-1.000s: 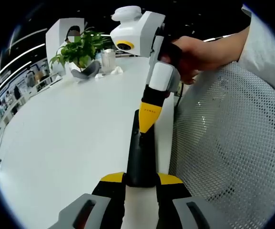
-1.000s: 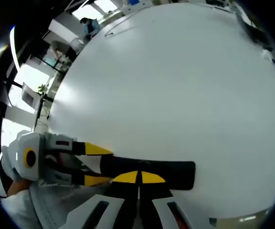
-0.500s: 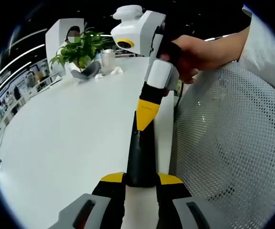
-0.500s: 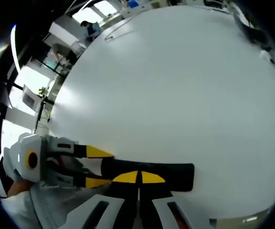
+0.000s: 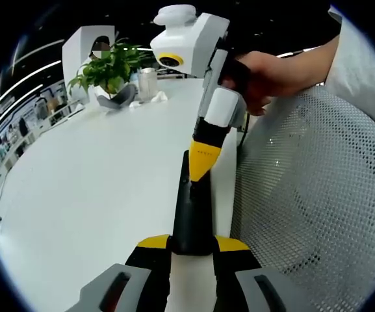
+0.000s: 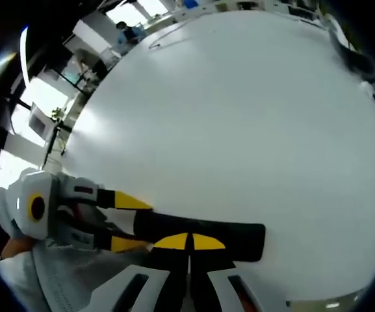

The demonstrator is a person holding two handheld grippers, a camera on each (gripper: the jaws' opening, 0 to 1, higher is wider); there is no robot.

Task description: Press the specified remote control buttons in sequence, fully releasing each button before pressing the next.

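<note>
Two grippers work one black remote. The left gripper clamps the remote's near end between its yellow tips. The right gripper has its tips pressed together, pointing down onto the remote's upper face. The remote lies along the edge of one white table. One potted plant stands far back; one mesh chair sits beside the table.
</note>
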